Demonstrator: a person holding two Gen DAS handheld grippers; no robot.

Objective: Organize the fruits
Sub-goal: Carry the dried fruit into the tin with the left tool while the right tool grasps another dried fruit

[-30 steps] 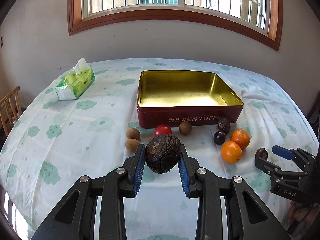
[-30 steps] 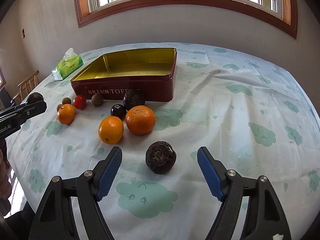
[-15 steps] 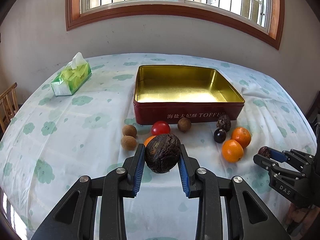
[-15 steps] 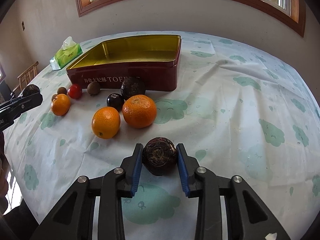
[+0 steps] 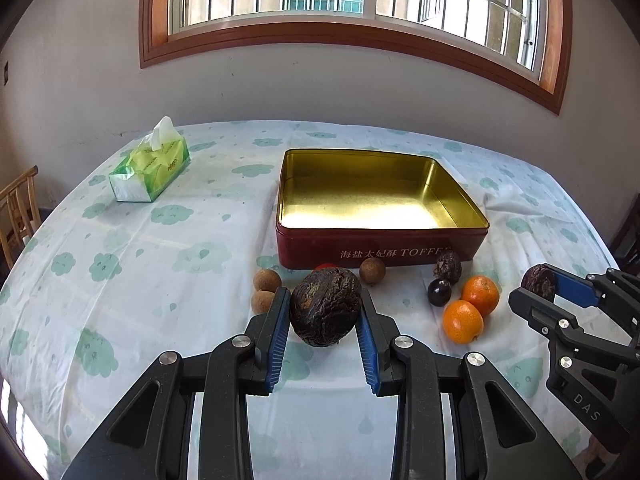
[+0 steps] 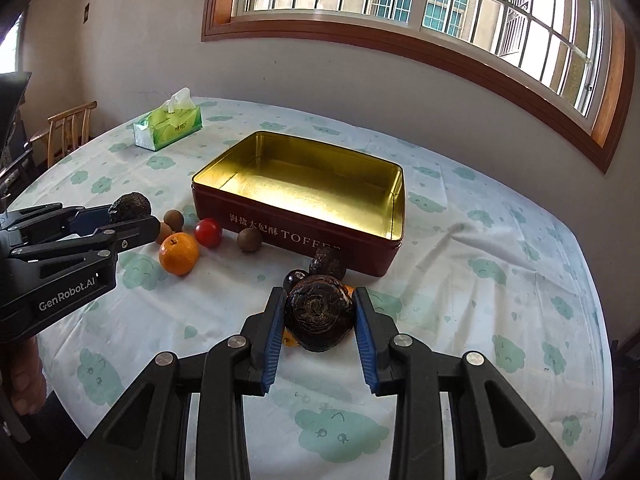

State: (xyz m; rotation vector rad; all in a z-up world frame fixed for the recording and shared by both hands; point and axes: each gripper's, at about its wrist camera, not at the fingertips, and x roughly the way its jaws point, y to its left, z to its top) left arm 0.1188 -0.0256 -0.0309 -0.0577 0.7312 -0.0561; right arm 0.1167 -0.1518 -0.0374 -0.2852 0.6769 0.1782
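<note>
The left gripper has its jaws closed down to the width of a dark wrinkled fruit, which they clamp clear of the counter. The right gripper pinches a second wrinkled fruit in the same way; its jaws have just closed onto it, and it too is off the cloth.

The open tin sits near the middle of the counter, gold inside, with nothing in it. Loose fruit lies in a row along its near wall: two brown longans at its left corner, another longan, a third wrinkled fruit, a dark plum and two oranges toward its right corner. A tissue pack lies near the far left edge.

The broad left half of the cloth and the stretch to the right of the tin are bare. Above the tin nothing stands in the way.

A red tomato is nearly hidden behind the left gripper's fruit in the left wrist view, and a third orange shows only in the right wrist view. The near edge of the counter is cut off by the gripper bodies in both views.
</note>
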